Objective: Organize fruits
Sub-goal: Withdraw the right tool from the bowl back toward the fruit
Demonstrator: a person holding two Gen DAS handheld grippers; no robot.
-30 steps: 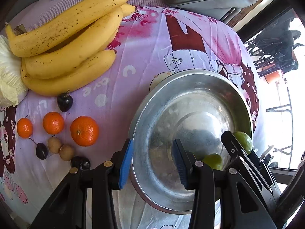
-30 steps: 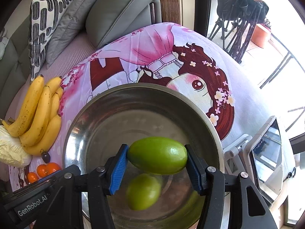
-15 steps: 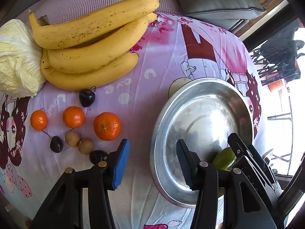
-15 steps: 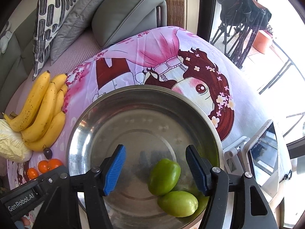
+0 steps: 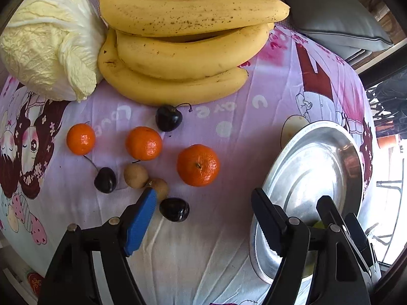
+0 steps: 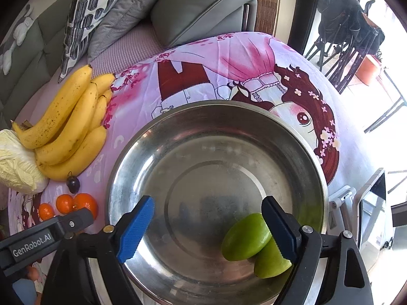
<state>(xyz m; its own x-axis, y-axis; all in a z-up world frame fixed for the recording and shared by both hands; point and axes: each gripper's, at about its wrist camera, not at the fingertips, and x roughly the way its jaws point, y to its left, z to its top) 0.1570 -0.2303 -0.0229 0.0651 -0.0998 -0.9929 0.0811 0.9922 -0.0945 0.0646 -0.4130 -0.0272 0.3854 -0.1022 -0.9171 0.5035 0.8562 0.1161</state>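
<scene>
Left wrist view: my left claw (image 5: 203, 211) stands wide open and empty over the tabletop (image 5: 229, 254), low in the frame. Between and just above its fingers lie a dark cherry (image 5: 174, 209), two brown longans (image 5: 136, 175) and the largest mandarin (image 5: 198, 165). Two smaller mandarins (image 5: 143, 143) sit to the left, with another cherry (image 5: 105, 180) below them and a third (image 5: 168, 118) just under the bananas (image 5: 183, 50). The bananas fill the upper centre, touching a cabbage (image 5: 48, 40) at upper left. A steel bowl (image 5: 318, 167) occupies the lower right, partly behind the right finger.

Right wrist view: my right claw (image 6: 206, 223) is also open, holding nothing, above the bowl (image 6: 216, 132), which fills the centre of the frame. Two green fruits (image 6: 245, 236) rest inside it at lower right, touching each other, partly hidden by the right finger. Bananas (image 6: 68, 127), cabbage (image 6: 17, 162) and mandarins (image 6: 76, 203) appear at the left edge; cushions (image 6: 198, 2) lie along the top.
</scene>
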